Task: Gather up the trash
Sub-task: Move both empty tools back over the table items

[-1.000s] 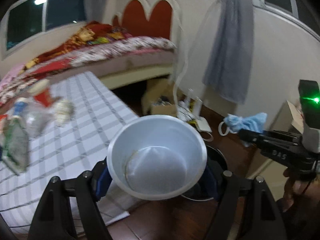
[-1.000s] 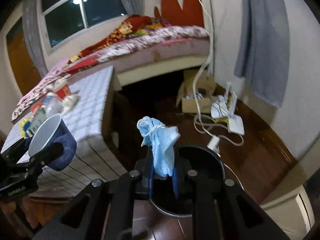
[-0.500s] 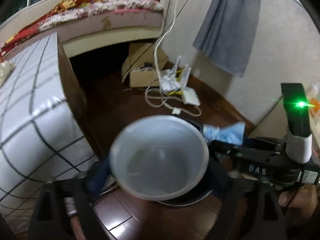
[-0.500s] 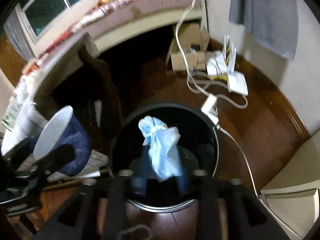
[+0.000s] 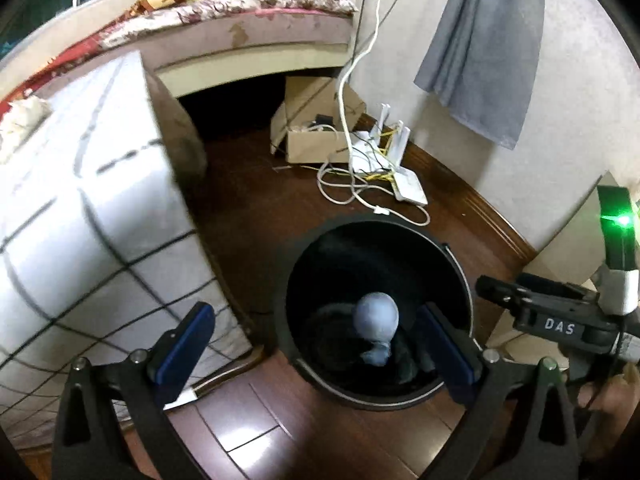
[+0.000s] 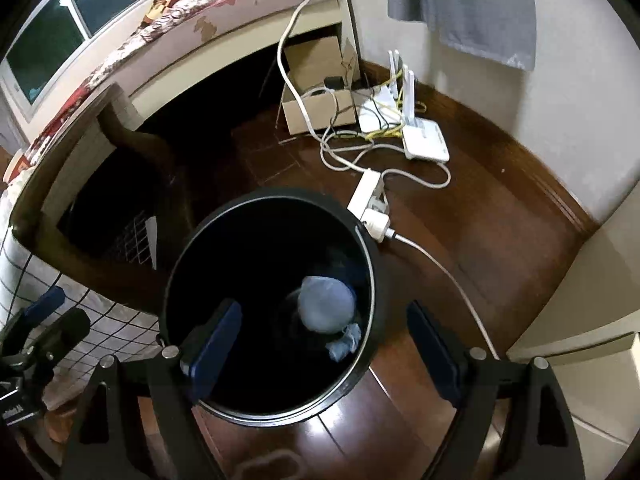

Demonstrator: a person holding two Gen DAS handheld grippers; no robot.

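A round black trash bin [image 5: 460, 264] stands on the dark wood floor; it also shows in the right wrist view [image 6: 372, 248]. Inside lie a pale cup [image 5: 377, 315] and a crumpled blue mask [image 5: 376, 354]; the right wrist view shows the cup [image 6: 326, 304] and the mask [image 6: 346, 344] too. My left gripper [image 5: 320, 348] is open and empty above the bin's near rim. My right gripper [image 6: 324, 344] is open and empty over the bin. The right gripper's body [image 5: 560, 312] shows at the right of the left wrist view.
A table with a white checked cloth [image 5: 80, 216] stands left of the bin. A cardboard box [image 6: 316, 80], white routers [image 6: 424, 140], a power strip [image 6: 366, 192] and loose cables [image 6: 348, 156] lie on the floor behind. A bed [image 5: 248, 20] and a grey curtain [image 5: 484, 48] are beyond.
Both grippers tilted down over the bin and opened. The cup left the left gripper and the blue mask left the right gripper; both now lie in the bin.
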